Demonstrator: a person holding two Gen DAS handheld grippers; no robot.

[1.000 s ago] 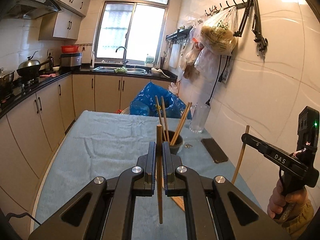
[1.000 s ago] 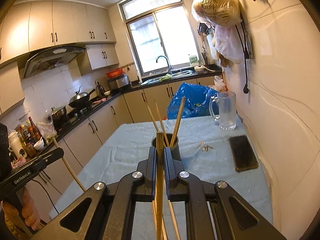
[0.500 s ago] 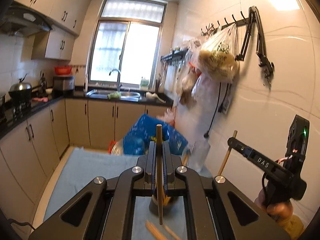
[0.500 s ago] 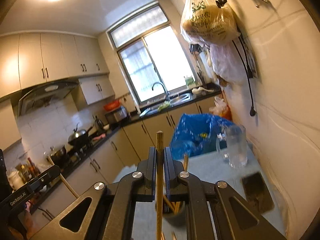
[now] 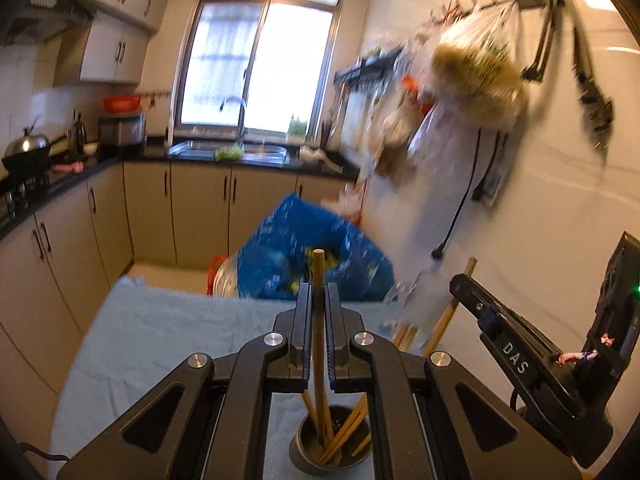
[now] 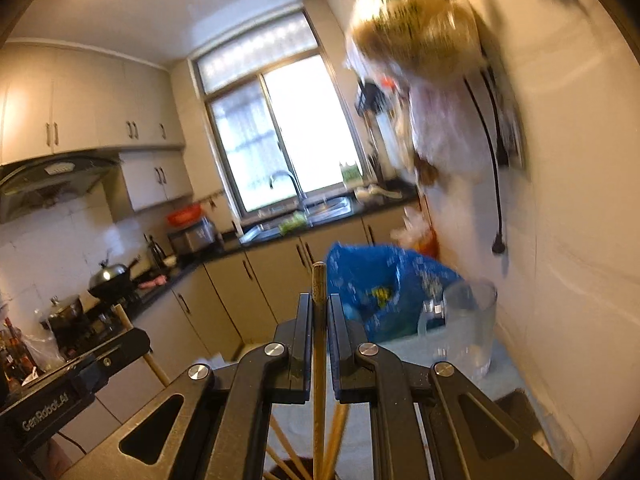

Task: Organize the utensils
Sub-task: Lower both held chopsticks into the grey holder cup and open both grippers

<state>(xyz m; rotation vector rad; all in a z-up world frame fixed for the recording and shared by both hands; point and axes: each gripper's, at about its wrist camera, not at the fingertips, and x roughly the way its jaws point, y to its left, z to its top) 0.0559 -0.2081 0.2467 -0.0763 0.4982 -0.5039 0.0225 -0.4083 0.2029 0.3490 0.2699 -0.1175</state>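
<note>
- Above the small dark round cup [image 5: 330, 446], I held my left gripper [image 5: 319, 336] pinched tight on one long thin wooden chopstick [image 5: 318, 320].
- That stick stood straight up, and its low end reached down into the cup, where a few more brown chopsticks [image 5: 348, 432] leaned.
- A moment before, the cup sat far ahead of me on the pale blue cloth-covered table [image 5: 152, 328]. Now it was right under my jaws, so I had come up close to it.
- My right gripper [image 6: 320, 332] was pressed together on a second plain wooden chopstick [image 6: 319, 360], also straight up.
- Its low end pointed at the sticks fanning out below, but the cup was mostly hidden there, so I could not tell if the tip was inside.
- The tall clear glass mug [image 6: 468, 324] stood on the table near the white wall, and a big blue plastic bag [image 5: 312, 256] sat past the far table edge.
- I think both sticks were almost home. What was left was to let go, so they would drop in with the others.
- If I opened too soon on the right, that stick might miss the cup and fall on the cloth.
</note>
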